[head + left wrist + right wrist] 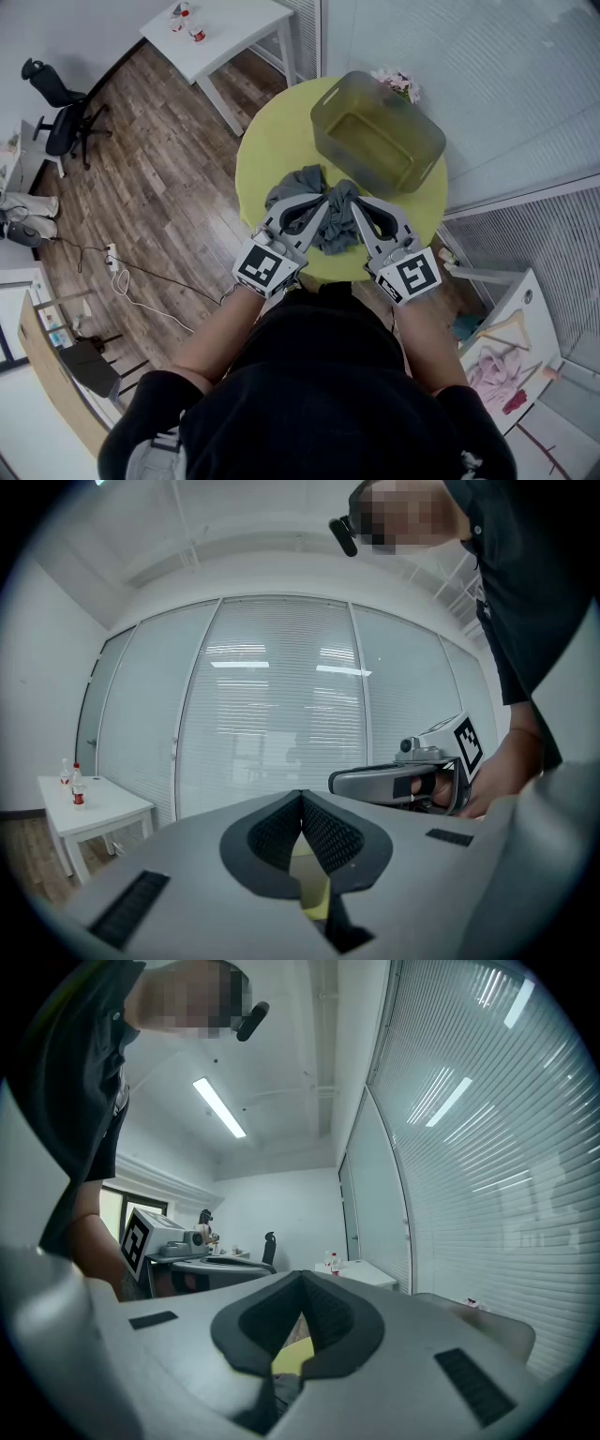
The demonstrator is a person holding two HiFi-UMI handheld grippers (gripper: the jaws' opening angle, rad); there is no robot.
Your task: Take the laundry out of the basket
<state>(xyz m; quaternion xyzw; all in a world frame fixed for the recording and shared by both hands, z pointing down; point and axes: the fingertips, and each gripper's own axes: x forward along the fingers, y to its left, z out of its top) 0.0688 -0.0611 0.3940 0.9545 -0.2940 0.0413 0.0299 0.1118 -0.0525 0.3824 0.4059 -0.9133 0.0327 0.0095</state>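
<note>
The left tool (325, 204) and right tool (355, 203) are pressed together, empty. The basket (427, 141) looks empty, so lift gently and leave the clothes (296, 182) at the surface's (272, 141) near edge.

- The floor (169, 178) beneath me was dark wood planking, with a white power strip (112, 255) and a looping white cable (141, 295) lying on it.
- A round yellow surface (267, 159) stood directly in front of me.
- Past it stood a white table (230, 37) with small bottles (185, 19) near its far corner.
- A black office chair (58, 117) stood well apart, off to my left.
- Glass partitions with closed white blinds (272, 714) lined the side of the room.
- A long strip light (220, 1108) was lit on the white ceiling.
- At my lower right, a white shelf (525, 309) carried a wooden hanger (506, 328) and some pink cloth (497, 375).
</note>
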